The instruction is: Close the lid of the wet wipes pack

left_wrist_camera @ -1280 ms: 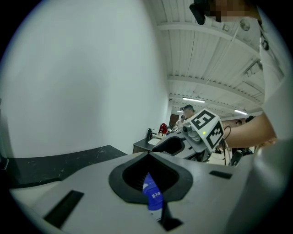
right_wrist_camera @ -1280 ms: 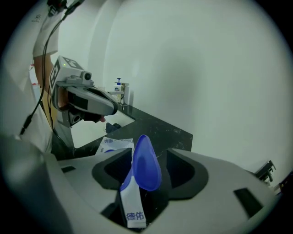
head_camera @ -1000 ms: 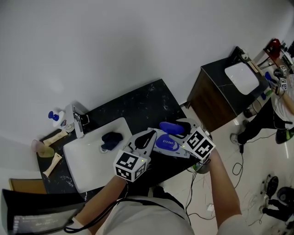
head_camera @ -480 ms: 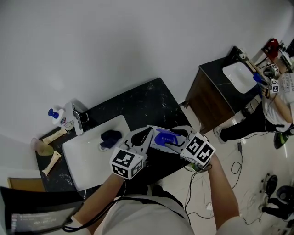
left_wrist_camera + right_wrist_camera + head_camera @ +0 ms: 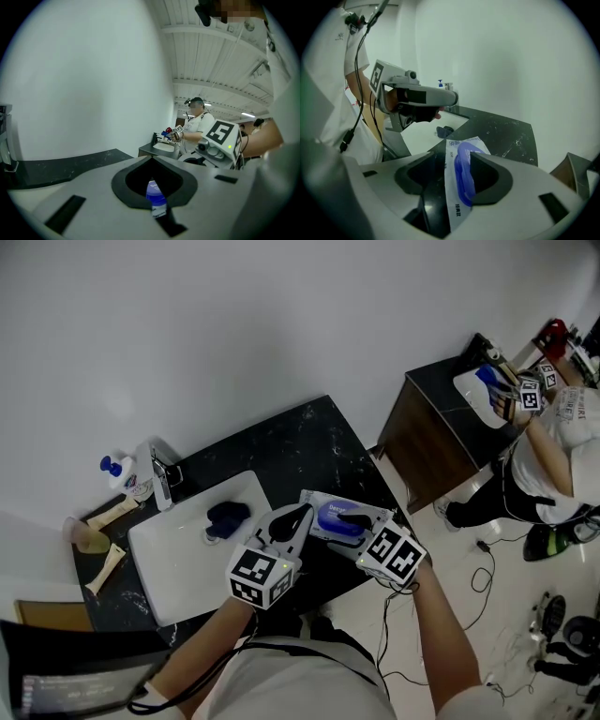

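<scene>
The wet wipes pack (image 5: pixel 314 503) lies flat on the black counter (image 5: pixel 281 456), right of the sink. Its blue lid (image 5: pixel 336 519) lies down on the pack. My right gripper (image 5: pixel 349 518) reaches over the lid from the right, a dark finger resting on it. In the right gripper view the jaws stand apart, and the pack (image 5: pixel 453 154) and its lid (image 5: pixel 464 180) show in the gap of the right gripper (image 5: pixel 453 158). My left gripper (image 5: pixel 302 514) is shut and empty, its tip at the pack's left edge. Through the left gripper (image 5: pixel 151 159), a bit of the pack (image 5: pixel 156 197) shows.
A white sink (image 5: pixel 178 563) with a dark blue cloth (image 5: pixel 228 517) lies left of the pack. A faucet (image 5: pixel 161 486), soap bottle (image 5: pixel 120 474) and wooden brushes (image 5: pixel 111 517) stand behind it. The counter's front edge is near. Another person (image 5: pixel 553 442) works at a second cabinet (image 5: pixel 441 442).
The blue lid stood raised a second ago and now lies down on the pack. My right gripper moved left and down over it. The left gripper barely shifted.
</scene>
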Demonstrator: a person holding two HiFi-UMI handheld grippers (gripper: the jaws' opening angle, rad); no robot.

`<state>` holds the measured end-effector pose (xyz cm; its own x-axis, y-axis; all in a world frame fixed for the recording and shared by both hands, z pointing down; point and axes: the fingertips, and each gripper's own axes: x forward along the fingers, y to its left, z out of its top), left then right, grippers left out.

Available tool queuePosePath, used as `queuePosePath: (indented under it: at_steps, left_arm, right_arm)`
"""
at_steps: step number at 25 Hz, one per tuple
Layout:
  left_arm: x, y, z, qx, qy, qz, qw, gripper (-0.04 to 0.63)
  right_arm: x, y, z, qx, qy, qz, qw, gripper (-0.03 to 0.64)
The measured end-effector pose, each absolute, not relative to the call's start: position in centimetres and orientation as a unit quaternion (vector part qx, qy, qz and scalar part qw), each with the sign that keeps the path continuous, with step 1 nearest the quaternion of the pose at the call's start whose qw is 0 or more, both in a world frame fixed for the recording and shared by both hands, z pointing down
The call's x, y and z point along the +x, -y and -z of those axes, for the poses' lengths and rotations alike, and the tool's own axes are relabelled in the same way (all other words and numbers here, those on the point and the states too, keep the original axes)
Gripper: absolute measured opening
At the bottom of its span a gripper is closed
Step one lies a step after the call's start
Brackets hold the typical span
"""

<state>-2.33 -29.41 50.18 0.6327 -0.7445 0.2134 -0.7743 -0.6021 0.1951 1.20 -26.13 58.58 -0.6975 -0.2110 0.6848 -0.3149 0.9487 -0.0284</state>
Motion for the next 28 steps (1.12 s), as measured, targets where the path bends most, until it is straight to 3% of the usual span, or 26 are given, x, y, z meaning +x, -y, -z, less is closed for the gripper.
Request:
queuePosePath:
  at_steps: [28]
  left_arm:
    - [-4.0,28.8,-49.3,0.894,0.428,-0.051,0.127,0.002]
  right_arm:
    - [1.0,25.2,-62.1,0.155,0.900,-0.099,0.395,0.222]
